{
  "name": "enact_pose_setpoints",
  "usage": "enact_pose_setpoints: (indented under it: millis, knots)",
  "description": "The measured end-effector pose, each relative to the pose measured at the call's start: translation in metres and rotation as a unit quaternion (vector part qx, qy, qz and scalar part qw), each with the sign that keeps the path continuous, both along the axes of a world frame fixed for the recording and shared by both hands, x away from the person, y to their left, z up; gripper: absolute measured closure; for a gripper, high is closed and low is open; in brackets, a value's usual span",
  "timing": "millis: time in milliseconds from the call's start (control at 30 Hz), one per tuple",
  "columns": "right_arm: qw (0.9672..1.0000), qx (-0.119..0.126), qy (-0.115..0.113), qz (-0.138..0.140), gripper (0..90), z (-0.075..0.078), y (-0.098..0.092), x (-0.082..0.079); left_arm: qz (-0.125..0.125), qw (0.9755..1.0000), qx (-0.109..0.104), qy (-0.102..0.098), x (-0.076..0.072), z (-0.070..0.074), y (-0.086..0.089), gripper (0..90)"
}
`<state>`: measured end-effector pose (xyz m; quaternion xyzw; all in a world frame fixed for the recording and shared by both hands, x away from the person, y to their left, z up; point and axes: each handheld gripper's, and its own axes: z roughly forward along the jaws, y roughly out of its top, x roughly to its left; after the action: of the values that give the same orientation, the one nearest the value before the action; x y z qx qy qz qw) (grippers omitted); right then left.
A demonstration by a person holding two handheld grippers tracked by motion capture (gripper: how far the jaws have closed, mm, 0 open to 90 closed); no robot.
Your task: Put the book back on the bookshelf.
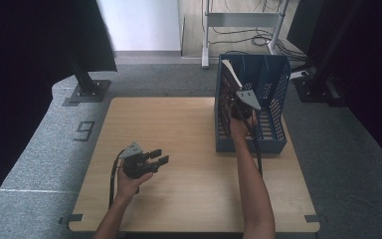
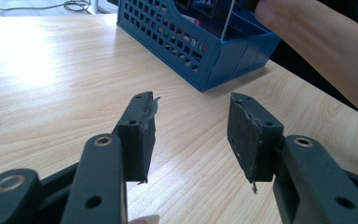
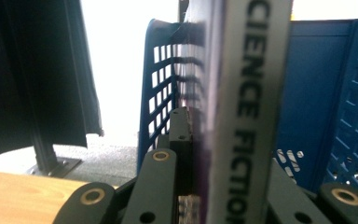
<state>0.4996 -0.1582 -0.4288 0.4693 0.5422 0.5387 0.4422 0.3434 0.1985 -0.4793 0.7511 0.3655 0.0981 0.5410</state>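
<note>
worktop (image 2: 51, 84): pale wood grain, smooth, soft sheen
crate (image 2: 205, 51): blue plastic, perforated walls, beyond the left jaws
book (image 3: 247, 107): glossy paper spine, between the right jaws
left jaws: matt black, pads worn and ragged
floor (image 1: 40, 149): grey, rough carpet

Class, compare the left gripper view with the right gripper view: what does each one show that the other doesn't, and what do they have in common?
Left gripper view alone: the left gripper with its jaws apart and nothing between them, a wide stretch of wooden table, and the person's forearm.

Right gripper view alone: the right gripper shut on a book whose spine reads "SCIENCE FICTION" in part, plus a black stand on the grey floor.

Both: the blue perforated crate.
</note>
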Motion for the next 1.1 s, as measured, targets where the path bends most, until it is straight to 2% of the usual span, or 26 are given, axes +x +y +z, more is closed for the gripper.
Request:
enact_pose_setpoints:
  millis: [133,233,400,500,567,633,733,1000,1100]
  knots:
    - [0.9998,-0.010,0.010,0.016,78.5,-0.001,0.001,-0.007,-0.001,1.0000,0.000,-0.002,-0.001,0.001,-0.001,51.6]
    - [0.9991,-0.012,0.030,0.029,77.6,0.000,0.000,-0.013,0.001,1.0000,-0.001,-0.006,-0.002,0.002,0.000,51.8]
    - [0.9963,-0.023,0.074,0.037,76.5,0.006,-0.002,-0.015,0.000,0.9999,-0.004,-0.010,-0.004,0.005,0.000,51.8]
    - [0.9935,-0.024,0.104,0.041,73.9,0.009,-0.003,-0.011,-0.001,0.9999,-0.004,-0.012,-0.005,0.006,0.000,51.8]
    - [0.9918,-0.024,0.117,0.044,76.2,0.010,-0.003,-0.008,0.000,0.9999,-0.004,-0.012,-0.005,0.006,0.000,51.8]
    - [0.9916,-0.028,0.120,0.040,77.9,0.010,-0.003,-0.008,0.001,0.9999,-0.003,-0.012,-0.004,0.005,0.001,51.8]
    - [0.9921,-0.048,0.114,0.022,81.3,0.011,-0.001,-0.008,0.001,0.9999,-0.003,-0.011,-0.004,0.005,0.000,51.8]
    - [0.9946,-0.036,0.098,-0.002,81.7,0.008,-0.005,-0.005,0.002,0.9999,-0.003,-0.010,-0.003,0.004,0.001,51.8]
    - [0.9953,-0.039,0.088,-0.007,81.7,0.007,-0.004,-0.002,0.005,0.9999,-0.004,-0.010,-0.003,0.004,0.003,51.9]
